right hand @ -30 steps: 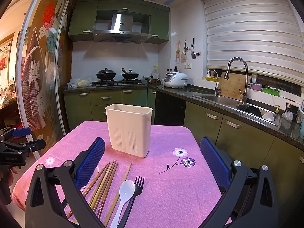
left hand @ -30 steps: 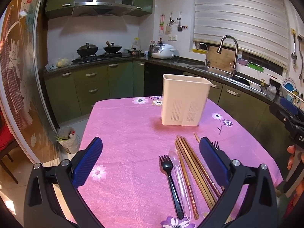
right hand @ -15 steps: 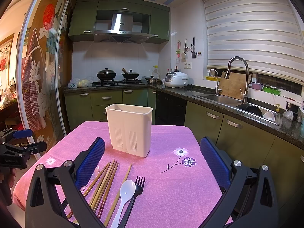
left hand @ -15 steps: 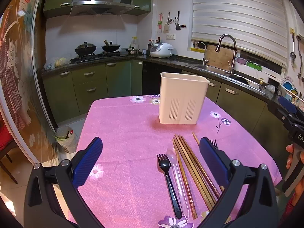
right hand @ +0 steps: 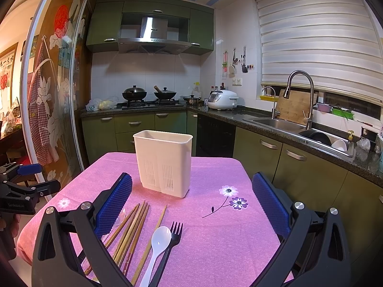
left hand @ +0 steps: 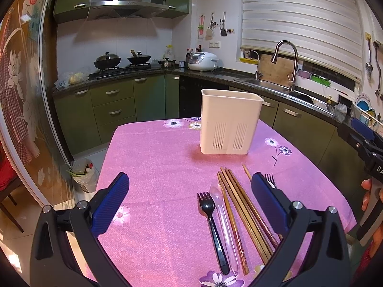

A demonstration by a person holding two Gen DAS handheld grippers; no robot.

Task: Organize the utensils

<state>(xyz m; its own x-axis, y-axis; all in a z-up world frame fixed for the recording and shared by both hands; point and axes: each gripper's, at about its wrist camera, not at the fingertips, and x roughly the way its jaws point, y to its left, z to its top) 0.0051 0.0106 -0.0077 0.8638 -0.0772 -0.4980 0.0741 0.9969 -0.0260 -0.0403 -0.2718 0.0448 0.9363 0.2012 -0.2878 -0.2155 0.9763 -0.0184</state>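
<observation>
A white slotted utensil holder stands upright on the pink flowered tablecloth. In front of it lie several wooden chopsticks, a black fork, a clear plastic spoon, a white spoon and a second black fork. My left gripper is open above the near part of the table, with the utensils lying between and under its fingers. My right gripper is open too, hovering over the spoon and fork. Neither holds anything.
Green kitchen cabinets, a stove with two woks, a rice cooker and a sink with a tall tap line the walls behind. A bin stands on the floor left of the table. A hand holds the right gripper.
The left view has shifted slightly, the holder and utensils sliding a little left and up in frame. The right gripper has barely moved. Both stay open.
</observation>
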